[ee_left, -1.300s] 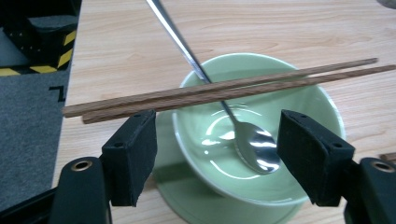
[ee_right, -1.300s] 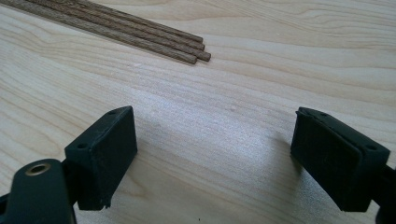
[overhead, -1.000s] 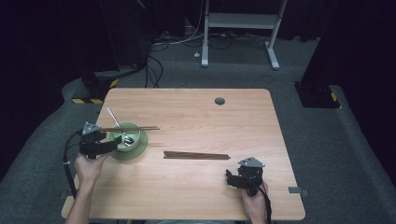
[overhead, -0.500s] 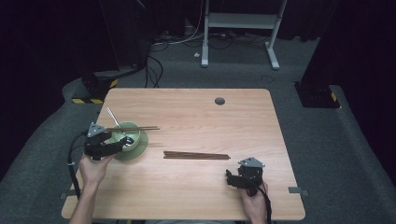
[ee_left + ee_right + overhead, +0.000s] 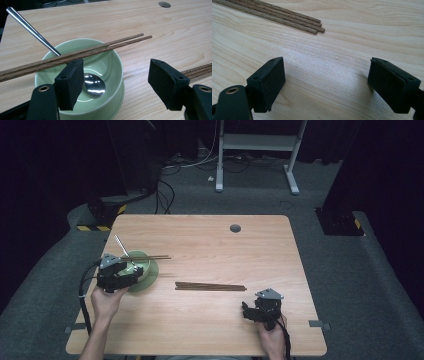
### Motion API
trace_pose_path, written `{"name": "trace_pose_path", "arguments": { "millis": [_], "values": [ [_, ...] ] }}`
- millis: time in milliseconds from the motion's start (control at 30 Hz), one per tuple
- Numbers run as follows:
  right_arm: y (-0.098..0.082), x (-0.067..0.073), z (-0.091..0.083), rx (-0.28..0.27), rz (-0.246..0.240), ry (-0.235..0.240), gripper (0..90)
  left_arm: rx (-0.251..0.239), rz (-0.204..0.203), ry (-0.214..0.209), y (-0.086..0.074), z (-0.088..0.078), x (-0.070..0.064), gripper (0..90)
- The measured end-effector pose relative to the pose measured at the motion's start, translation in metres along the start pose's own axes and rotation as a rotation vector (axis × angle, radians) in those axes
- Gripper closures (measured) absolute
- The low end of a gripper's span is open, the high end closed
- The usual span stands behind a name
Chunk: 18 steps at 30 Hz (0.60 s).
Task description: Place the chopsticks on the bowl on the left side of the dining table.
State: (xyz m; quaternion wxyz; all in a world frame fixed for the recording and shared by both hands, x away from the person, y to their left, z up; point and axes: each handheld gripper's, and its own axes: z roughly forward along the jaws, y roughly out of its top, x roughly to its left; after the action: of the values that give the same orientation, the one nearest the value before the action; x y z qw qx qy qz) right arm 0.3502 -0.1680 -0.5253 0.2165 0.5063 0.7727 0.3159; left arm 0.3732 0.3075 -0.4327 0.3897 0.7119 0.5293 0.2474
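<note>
Near the table's (image 5: 210, 240) left edge, left gripper (image 5: 131, 271) has drifted over the green bowl (image 5: 110, 65), jaws apart, empty; chopsticks (image 5: 100, 47) placed; right gripper (image 5: 248, 311) idle, apart.

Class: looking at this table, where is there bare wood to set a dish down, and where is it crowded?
Free: the far half, between the chopsticks on the table and the grommet hole; also the near strip between the left gripper and right gripper. Crowded: the left side, where the bowl holds a spoon and carries chopsticks across its rim.

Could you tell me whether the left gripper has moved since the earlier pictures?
Yes: the left gripper has shifted rightward, farther over the green bowl.
</note>
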Motion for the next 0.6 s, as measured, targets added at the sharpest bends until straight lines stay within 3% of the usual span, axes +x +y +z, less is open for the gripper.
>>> {"name": "trace_pose_path", "arguments": {
  "millis": [600],
  "values": [
    [0.0,0.0,0.0,0.0,0.0,0.0,14.0,-0.019,-0.002,-0.058,-0.002,0.005,-0.017,29.2]
  ]
}}
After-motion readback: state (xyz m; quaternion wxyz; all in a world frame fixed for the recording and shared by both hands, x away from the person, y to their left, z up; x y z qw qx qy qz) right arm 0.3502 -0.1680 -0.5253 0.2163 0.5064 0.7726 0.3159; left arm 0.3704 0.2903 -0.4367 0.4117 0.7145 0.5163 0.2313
